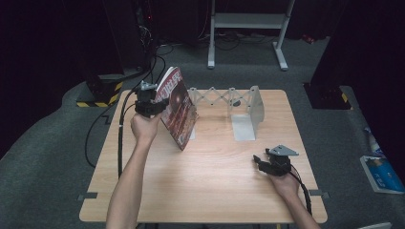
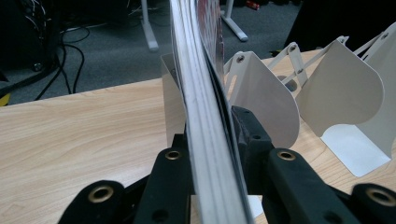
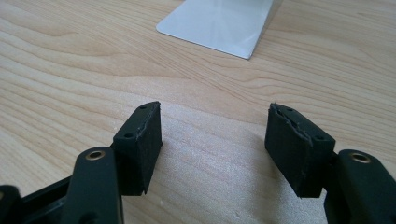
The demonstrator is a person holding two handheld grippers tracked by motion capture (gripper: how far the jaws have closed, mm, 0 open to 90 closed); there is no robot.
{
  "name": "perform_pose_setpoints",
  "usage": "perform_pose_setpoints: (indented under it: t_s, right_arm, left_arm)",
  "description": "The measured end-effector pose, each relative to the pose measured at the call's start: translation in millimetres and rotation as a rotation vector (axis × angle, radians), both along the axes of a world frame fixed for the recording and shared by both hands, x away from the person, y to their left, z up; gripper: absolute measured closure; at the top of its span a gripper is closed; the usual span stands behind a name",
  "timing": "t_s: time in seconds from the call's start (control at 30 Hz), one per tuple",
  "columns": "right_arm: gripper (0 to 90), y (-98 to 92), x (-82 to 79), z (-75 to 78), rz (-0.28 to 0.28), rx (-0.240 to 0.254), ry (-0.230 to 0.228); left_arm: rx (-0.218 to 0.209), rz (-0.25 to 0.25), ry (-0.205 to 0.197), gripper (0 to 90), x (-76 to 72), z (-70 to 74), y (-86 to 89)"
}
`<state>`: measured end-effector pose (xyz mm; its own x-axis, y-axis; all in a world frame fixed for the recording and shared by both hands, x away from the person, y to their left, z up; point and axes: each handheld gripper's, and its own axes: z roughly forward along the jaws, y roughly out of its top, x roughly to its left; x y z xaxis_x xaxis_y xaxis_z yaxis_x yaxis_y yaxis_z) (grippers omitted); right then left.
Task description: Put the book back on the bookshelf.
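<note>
Glossy paper magazine (image 1: pixel 177 107), matt white metal bookend rack (image 1: pixel 248 112), smooth pale wood-grain table (image 1: pixel 210 186), matt black fingers (image 3: pixel 140 144).

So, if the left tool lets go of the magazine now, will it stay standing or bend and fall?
The magazine probably tips: it leans, standing on one lower corner. It is thin with many loose pages, as the left gripper view shows, so it likely flexes rather than stays stiff. Its glossy cover may slide between the left tool pads or on the smooth wooden table.

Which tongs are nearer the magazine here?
Left. The left tongs clamp the magazine at its edge; the right tongs rest open on the table, well apart from it.
</note>
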<state>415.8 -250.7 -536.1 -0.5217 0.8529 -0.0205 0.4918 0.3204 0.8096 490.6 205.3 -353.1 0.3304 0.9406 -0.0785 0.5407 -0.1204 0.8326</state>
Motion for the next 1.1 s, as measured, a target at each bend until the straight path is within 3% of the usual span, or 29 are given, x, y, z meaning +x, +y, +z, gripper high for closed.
perform_pose_setpoints:
  t_s: [0.37,0.73,1.1]
  right_arm:
    - [36.5,0.2,-0.3,-0.1,-0.003,0.002,0.001]
    - [36.5,0.2,-0.2,-0.1,-0.002,0.002,0.001]
    - [36.6,0.2,-0.2,-0.1,-0.002,0.003,0.001]
  left_arm:
    - [-0.002,0.024,0.001,72.2,1.5,-0.9,6.2]
    - [0.024,0.023,0.008,67.4,-0.4,-1.7,5.3]
    - [0.001,0.045,0.001,56.4,-3.5,-1.3,8.2]
